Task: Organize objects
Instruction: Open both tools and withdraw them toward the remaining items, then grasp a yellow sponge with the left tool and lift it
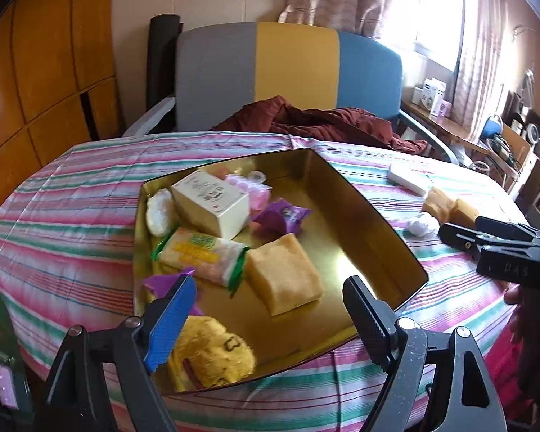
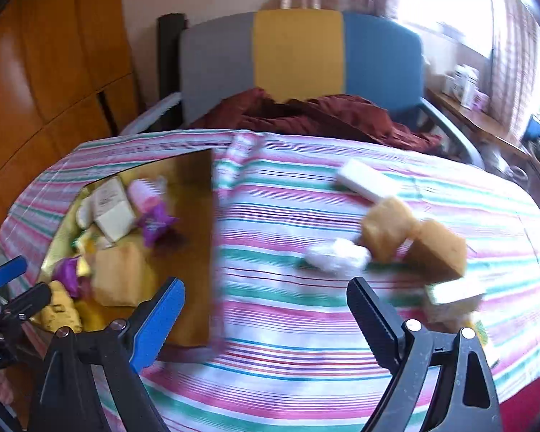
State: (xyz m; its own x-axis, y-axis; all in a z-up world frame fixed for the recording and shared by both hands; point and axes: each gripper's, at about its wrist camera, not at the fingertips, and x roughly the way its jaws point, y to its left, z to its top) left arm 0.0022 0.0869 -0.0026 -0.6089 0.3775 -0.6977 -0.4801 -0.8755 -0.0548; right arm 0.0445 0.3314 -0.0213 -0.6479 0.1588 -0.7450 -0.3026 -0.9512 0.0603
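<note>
A gold tin tray [image 1: 374, 216] on the striped tablecloth holds a cream box [image 1: 212, 203], purple packets [image 1: 280, 216], a green-edged wafer pack [image 1: 201, 252], a tan cake [image 1: 282, 279] and a yellow pastry [image 1: 212, 354]. My left gripper [image 1: 270, 320] is open and empty above the tray's near edge. My right gripper [image 2: 266, 320] is open and empty above the cloth, right of the tray [image 2: 194, 252]. Ahead of it lie a white wrapped sweet [image 2: 336, 255], two tan cakes [image 2: 439, 248], a white bar [image 2: 363, 178] and a pale pack [image 2: 453, 295].
A grey, yellow and blue chair [image 1: 291, 72] with a maroon cloth [image 1: 324, 122] stands behind the table. A wooden wardrobe [image 1: 46, 72] is on the left. A cluttered shelf [image 1: 486, 133] runs along the right under the window.
</note>
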